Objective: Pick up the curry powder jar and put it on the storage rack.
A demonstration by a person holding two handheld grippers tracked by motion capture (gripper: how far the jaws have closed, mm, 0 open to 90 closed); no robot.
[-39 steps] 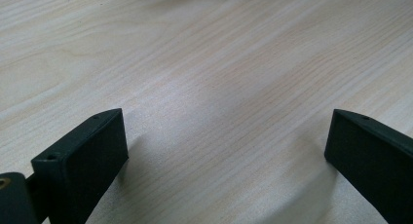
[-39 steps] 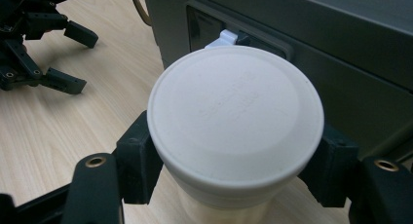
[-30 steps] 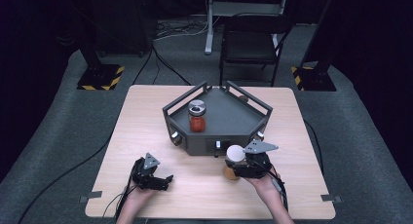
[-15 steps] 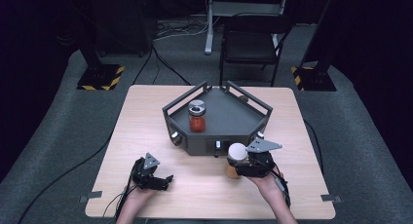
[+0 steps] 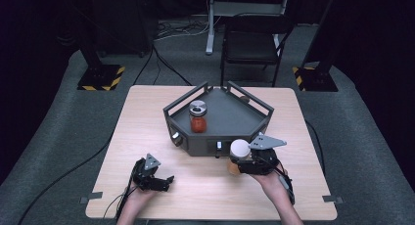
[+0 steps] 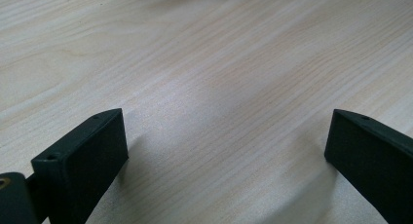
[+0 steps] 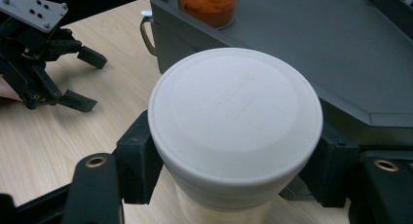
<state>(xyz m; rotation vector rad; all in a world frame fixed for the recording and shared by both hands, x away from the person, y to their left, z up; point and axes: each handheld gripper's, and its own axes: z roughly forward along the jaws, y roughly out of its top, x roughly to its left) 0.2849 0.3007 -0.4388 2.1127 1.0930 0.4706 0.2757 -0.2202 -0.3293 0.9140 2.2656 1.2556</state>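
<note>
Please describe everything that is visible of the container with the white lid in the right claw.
The round jar with a flat white plastic-looking lid stands upright near the table's front edge, beside the front wall of the dark grey angular tray. Its body below the lid looks pale orange-tan. The right claw grips it from both sides just under the lid. Faint embossed marks on the lid are unreadable.

Table (image 5: 147, 122) is seen as light wood, pale grain, smooth with a soft sheen. Tray (image 5: 230, 115) is read as matt dark grey, plastic or painted metal, cannot be told which. White lid (image 7: 234, 112) of the jar (image 5: 238, 156) is shown as matt plastic, smooth, faint embossed lettering. Jaws of the right gripper (image 7: 234, 180) and left gripper (image 6: 224, 151) are rendered in matt black plastic, slightly grainy. Second jar (image 5: 197, 116) looks like clear glass, with a metallic lid. Floor (image 5: 58, 137) is covered in rough grey carpet.
</note>
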